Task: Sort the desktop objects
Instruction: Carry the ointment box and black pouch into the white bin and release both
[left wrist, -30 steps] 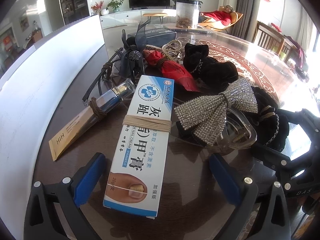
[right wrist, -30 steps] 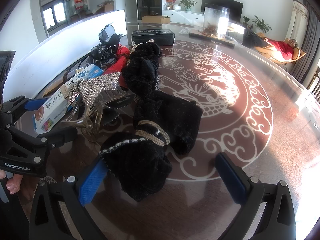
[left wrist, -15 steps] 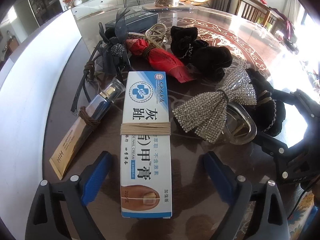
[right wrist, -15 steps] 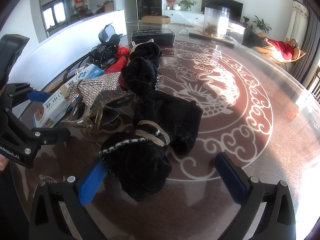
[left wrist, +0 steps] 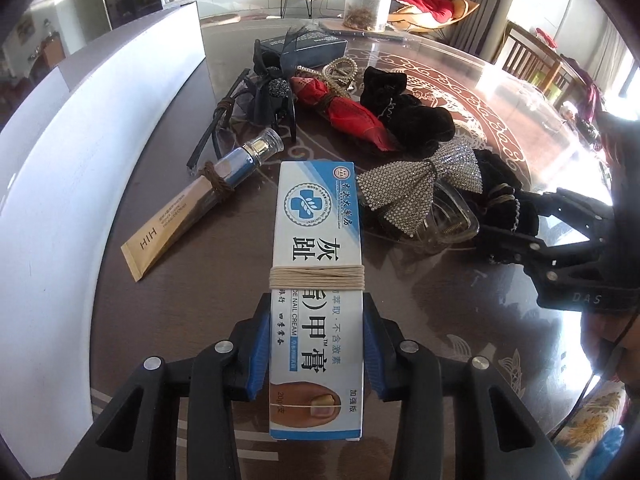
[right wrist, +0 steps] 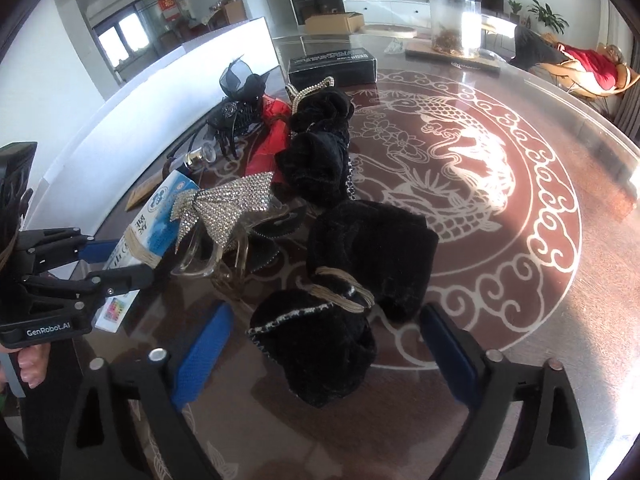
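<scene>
A white-and-blue nail cream box (left wrist: 316,220), bound with tan string, lies lengthwise on the glass table. My left gripper (left wrist: 316,304) is closing; its blue pads (left wrist: 258,344) sit against both long sides of the box's near half. The right wrist view shows the same box (right wrist: 160,216) in the left gripper (right wrist: 100,264). My right gripper (right wrist: 326,314) is closing around a black velvet scrunchie bundle (right wrist: 320,352) tied with string. Its pads (right wrist: 200,352) stand clear of the velvet on both sides.
A rhinestone bow clip (left wrist: 404,192) lies just right of the box, a tube tied to a small bottle (left wrist: 180,216) to its left. Behind are red cloth (left wrist: 348,116), more black velvet (left wrist: 404,116), a black net clip (left wrist: 272,92), a dark box (left wrist: 312,46). A white panel (left wrist: 60,160) runs along the left.
The left gripper's jaws have come in from wide apart onto the sides of the nail cream box. The right gripper's jaws have narrowed around the black velvet bundle.
</scene>
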The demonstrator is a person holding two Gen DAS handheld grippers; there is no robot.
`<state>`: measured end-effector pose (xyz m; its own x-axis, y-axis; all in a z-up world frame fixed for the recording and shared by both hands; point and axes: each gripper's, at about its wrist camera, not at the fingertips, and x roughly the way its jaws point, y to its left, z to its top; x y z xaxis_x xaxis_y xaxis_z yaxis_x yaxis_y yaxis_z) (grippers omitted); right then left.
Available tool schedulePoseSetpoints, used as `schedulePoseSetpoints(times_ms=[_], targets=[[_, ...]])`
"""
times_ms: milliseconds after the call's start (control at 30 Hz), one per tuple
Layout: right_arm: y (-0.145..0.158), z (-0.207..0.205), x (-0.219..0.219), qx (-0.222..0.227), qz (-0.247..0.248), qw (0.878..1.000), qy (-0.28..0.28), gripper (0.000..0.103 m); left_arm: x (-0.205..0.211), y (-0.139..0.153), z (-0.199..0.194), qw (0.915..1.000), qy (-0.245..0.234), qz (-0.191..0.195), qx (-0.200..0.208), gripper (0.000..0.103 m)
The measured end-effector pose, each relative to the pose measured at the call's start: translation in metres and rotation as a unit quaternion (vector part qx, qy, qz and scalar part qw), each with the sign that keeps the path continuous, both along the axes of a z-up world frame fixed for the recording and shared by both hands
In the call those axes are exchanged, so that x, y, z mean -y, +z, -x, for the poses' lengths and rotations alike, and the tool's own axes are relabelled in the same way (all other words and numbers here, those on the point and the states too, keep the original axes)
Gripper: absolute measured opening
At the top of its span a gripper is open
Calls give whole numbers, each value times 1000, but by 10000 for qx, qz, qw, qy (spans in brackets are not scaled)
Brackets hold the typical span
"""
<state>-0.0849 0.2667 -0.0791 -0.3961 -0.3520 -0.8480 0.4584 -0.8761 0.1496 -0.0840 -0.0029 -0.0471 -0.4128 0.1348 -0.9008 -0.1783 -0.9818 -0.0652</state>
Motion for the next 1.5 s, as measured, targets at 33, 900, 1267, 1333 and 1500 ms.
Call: schedulePoseSetpoints(times_ms=[33, 900, 1267, 1333, 1500], targets=[[1, -2, 2, -101, -79, 9999, 43, 38, 1, 3, -5, 10000, 18, -13, -43, 40], [139, -26, 310, -945, 735, 9636, 2392, 37, 288, 100, -16, 9722, 2301, 52, -439, 40], [87, 4, 392, -677, 12, 9623, 2636, 85, 317, 44, 8, 9616, 2718, 339, -146, 71], [89, 7, 383, -629, 167, 9633, 2604, 86, 316, 49, 6, 9607, 2757, 224, -237, 73], [103, 11, 326, -600, 685, 9715, 2188, 86, 275, 79, -5, 9679, 2429, 188, -619, 73]])
